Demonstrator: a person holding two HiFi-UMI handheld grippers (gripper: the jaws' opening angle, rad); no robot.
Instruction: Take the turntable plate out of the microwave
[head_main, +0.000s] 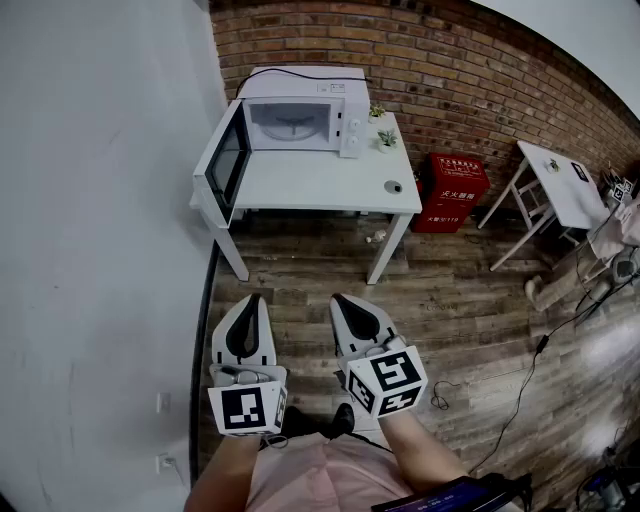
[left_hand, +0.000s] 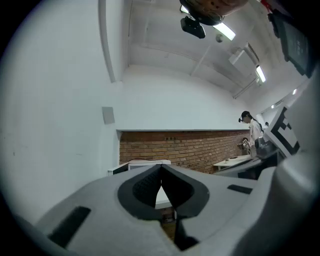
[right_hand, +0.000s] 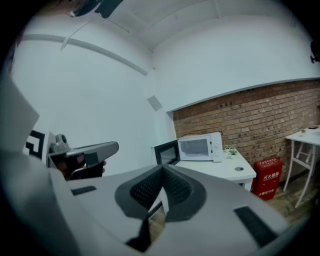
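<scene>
The white microwave (head_main: 300, 120) stands at the back of a white table (head_main: 320, 185), far ahead of me, with its door (head_main: 225, 160) swung open to the left. Inside it the pale turntable plate (head_main: 290, 128) lies flat. My left gripper (head_main: 254, 298) and right gripper (head_main: 338, 298) hang side by side over the wooden floor, well short of the table. Both are shut with nothing between the jaws. The right gripper (right_hand: 162, 169) looks toward the microwave (right_hand: 197, 147); the left gripper (left_hand: 161, 167) sees only the microwave's top (left_hand: 142, 164) past its jaws.
Two small potted plants (head_main: 385, 140) and a small round object (head_main: 396, 186) sit on the table to the right of the microwave. A red box (head_main: 455, 190) stands by the brick wall, then a second white table (head_main: 560, 185). A person (head_main: 600, 260) and floor cables are at the right.
</scene>
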